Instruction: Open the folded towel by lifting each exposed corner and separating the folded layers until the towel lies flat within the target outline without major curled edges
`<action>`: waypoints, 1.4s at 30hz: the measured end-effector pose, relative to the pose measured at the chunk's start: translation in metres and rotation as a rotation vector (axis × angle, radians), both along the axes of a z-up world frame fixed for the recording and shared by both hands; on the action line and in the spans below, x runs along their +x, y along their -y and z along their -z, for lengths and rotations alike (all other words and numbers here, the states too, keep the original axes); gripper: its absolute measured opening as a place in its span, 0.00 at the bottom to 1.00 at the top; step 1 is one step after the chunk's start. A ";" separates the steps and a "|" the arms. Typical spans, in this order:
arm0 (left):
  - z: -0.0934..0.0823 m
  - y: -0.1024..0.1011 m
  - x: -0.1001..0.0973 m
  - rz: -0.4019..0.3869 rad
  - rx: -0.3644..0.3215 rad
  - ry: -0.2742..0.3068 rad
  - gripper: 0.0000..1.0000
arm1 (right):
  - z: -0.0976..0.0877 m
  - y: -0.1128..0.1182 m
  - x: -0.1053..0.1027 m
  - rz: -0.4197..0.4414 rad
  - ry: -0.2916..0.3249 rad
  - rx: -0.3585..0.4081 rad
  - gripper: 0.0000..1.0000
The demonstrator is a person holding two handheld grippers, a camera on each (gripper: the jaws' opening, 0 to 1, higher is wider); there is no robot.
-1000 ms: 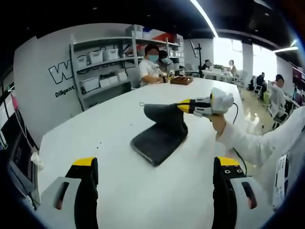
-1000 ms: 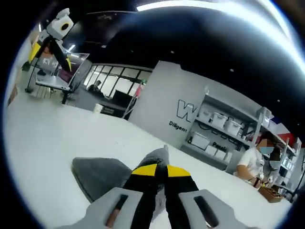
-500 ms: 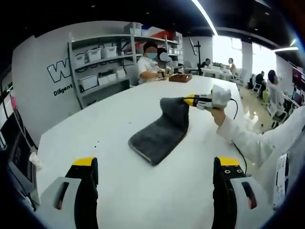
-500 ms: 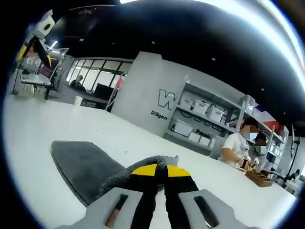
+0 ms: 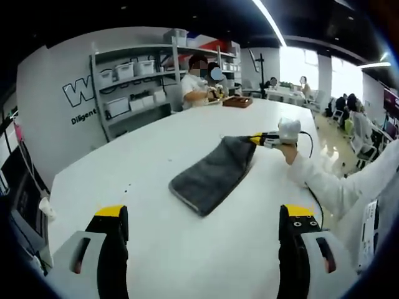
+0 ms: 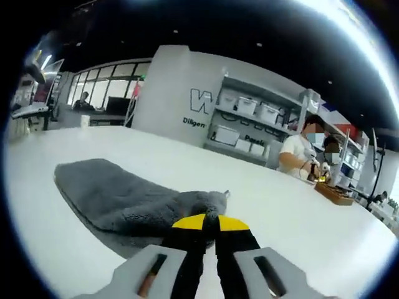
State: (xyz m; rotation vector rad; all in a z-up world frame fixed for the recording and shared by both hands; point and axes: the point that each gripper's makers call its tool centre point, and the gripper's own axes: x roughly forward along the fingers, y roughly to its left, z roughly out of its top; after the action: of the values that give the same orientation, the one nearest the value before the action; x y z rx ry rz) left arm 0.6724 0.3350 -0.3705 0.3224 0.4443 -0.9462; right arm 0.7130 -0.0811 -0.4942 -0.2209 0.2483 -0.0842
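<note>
White and broad, the table [image 5: 156, 156] takes up most of the left gripper view, with a grey wall behind it, shelving [image 5: 134, 78] holding pale bins along that wall, and seated people at the table's far end.

On the table lies the grey towel [image 5: 209, 177], a long dark strip with its long axis running from the near left toward the far right in the left gripper view. Its near end lies flat and squared off on the tabletop; its far end narrows to a corner and points at the right gripper [image 5: 254, 138]. Most of the strip rests on the table, and the far corner seems raised only slightly above it.

The right gripper sits just beyond the towel's far end, held by a hand [image 5: 288, 149] with a white sleeve [image 5: 330, 187] trailing back toward the right. In the right gripper view its yellow-tipped jaws are pressed together on the towel's [image 6: 118, 196] bunched corner, and the rest of the cloth stretches away from the jaws toward the left across the table [image 6: 299, 218].

The left gripper [image 5: 202, 218] is well short of the towel's near end, above bare tabletop. Its two jaws stand wide apart with nothing between them.
</note>
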 end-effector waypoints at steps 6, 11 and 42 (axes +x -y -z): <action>0.000 -0.002 0.001 -0.008 0.005 -0.003 1.00 | 0.023 0.014 -0.004 0.040 -0.067 0.056 0.00; -0.001 -0.003 0.000 -0.008 -0.004 -0.001 1.00 | 0.039 0.018 -0.005 0.057 -0.123 0.088 0.00; -0.007 -0.009 -0.001 -0.009 -0.040 0.011 1.00 | -0.006 -0.110 -0.008 -0.219 -0.072 0.053 0.80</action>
State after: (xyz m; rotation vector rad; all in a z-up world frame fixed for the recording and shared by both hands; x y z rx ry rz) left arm 0.6711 0.3436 -0.3632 0.2892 0.4155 -0.9433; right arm 0.7047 0.0287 -0.4885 -0.1976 0.2957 0.1478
